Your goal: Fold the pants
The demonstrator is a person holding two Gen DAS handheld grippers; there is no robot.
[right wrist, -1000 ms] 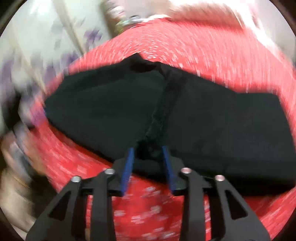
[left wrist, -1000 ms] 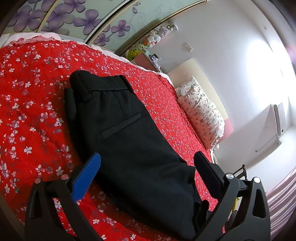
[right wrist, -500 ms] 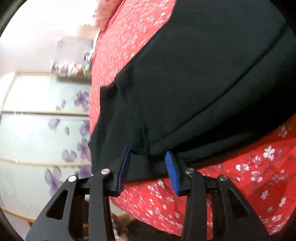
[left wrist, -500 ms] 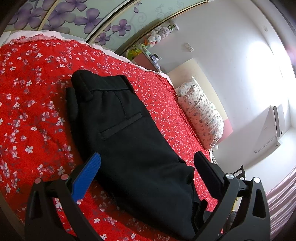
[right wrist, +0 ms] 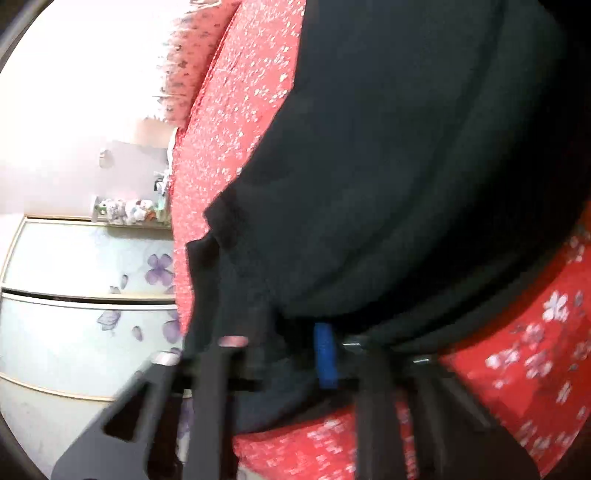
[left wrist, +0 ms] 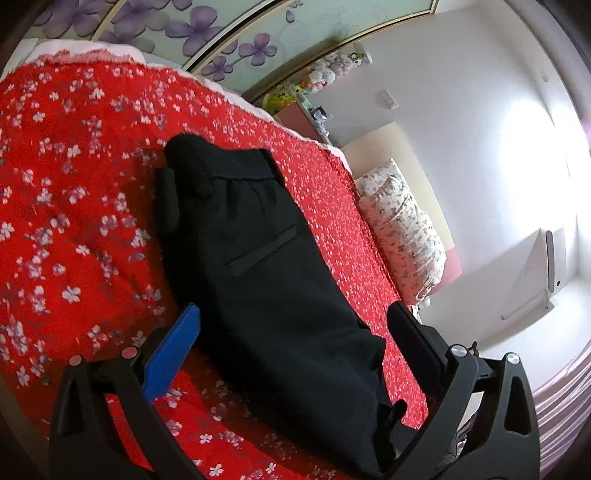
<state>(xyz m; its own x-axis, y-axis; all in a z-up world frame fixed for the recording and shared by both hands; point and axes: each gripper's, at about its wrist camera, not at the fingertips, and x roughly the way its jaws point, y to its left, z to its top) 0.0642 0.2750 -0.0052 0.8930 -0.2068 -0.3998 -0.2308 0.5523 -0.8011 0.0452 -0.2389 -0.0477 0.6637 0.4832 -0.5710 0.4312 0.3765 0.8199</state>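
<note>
Since half a second ago the right tool has pushed closer into the black pants, and its view has turned blurred; only one blue pad shows now, lower centre, with dark cloth covering where the other finger would be. Black fabric sits between the fingers and looks pinched, but whether the fingers are clenched on it I cannot tell through the blur.

The left tool, by contrast, is much as it was: fingers spread wide at the bottom of its frame, released, gripping nothing, one blue pad at lower left and the other finger at lower right, straddling the near end of the pants.

The pants lie flat along the red flowered bedspread, waistband toward upper centre, a welt pocket mid-frame. A floral pillow sits at centre right of the bed. Wardrobe doors with purple flowers fill the upper left. No readable writing or label shows anywhere.
</note>
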